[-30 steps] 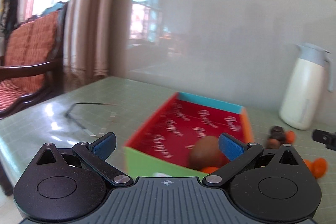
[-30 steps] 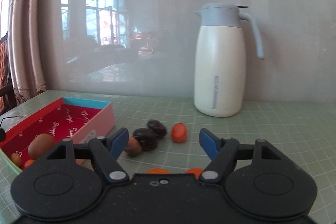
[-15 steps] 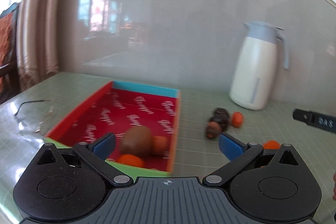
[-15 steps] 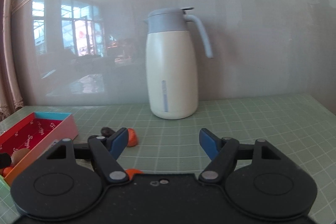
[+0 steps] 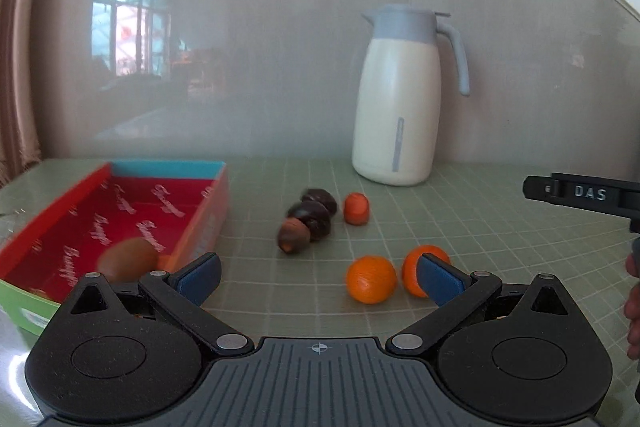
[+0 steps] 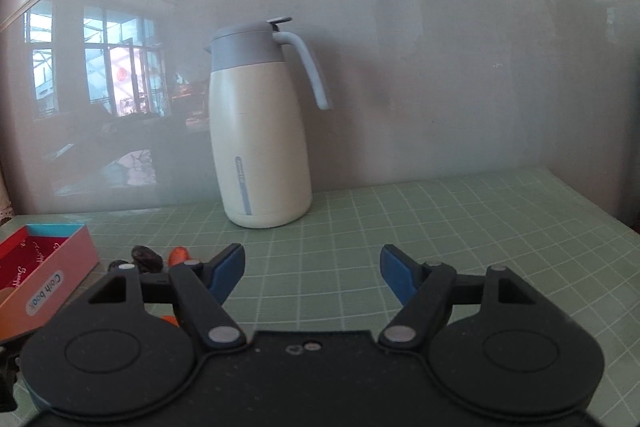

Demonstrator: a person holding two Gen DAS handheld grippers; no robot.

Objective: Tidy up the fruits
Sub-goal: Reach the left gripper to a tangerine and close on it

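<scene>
Both sets of jaws stand wide apart, holding nothing. The left gripper [image 5: 318, 277] looks lined up on the two oranges [image 5: 371, 279] at lower centre of its view, on the table [image 5: 460, 227]; next it needs lowering around one. The red box [image 5: 120, 211], lower left, already holds a kiwi [image 5: 126, 259]. The right gripper [image 6: 312, 273] faces the thermos [image 6: 260, 131]; the box label there reads "Cloth book".

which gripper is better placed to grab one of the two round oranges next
Left. The left gripper is open, with the two round oranges just ahead, the farther one by its right fingertip. The right gripper is also open, but faces the white jug.
</scene>
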